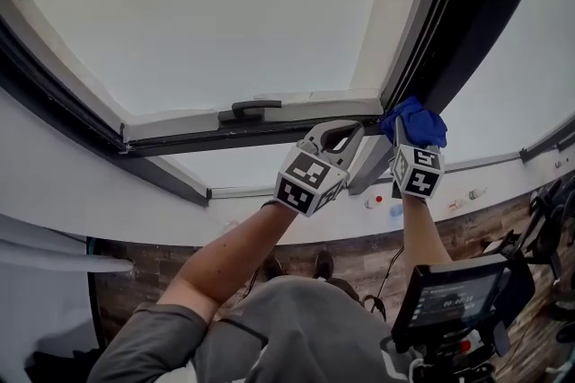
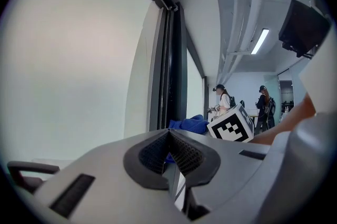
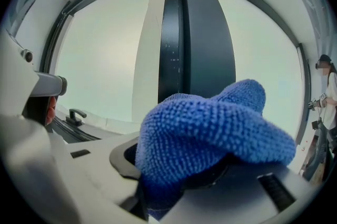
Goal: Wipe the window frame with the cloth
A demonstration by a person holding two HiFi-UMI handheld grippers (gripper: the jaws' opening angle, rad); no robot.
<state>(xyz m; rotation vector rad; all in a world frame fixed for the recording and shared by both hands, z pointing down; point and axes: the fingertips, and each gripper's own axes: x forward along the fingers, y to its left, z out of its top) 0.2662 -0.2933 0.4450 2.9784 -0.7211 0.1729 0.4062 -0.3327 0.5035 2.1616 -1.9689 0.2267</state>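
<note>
Dark window frame (image 1: pixel 449 40) crosses upper right; right hand-held gripper (image 1: pixel 406 135) clamps blue cloth (image 1: pixel 415 120) at it. Left hand-held gripper (image 1: pixel 336 137), jaws together, sits below the window handle (image 1: pixel 251 109).

Wood-plank floor (image 1: pixel 476 233) ran below both grippers. Two dark shoes (image 1: pixel 323 264) stood on it, straight below the left gripper (image 1: pixel 344 135). A thin dark cable (image 1: pixel 393 264) crossed the planks under the right gripper (image 1: pixel 406 135). A screen on a stand (image 1: pixel 458 296) stood lower right of that gripper, foot out of sight.
</note>
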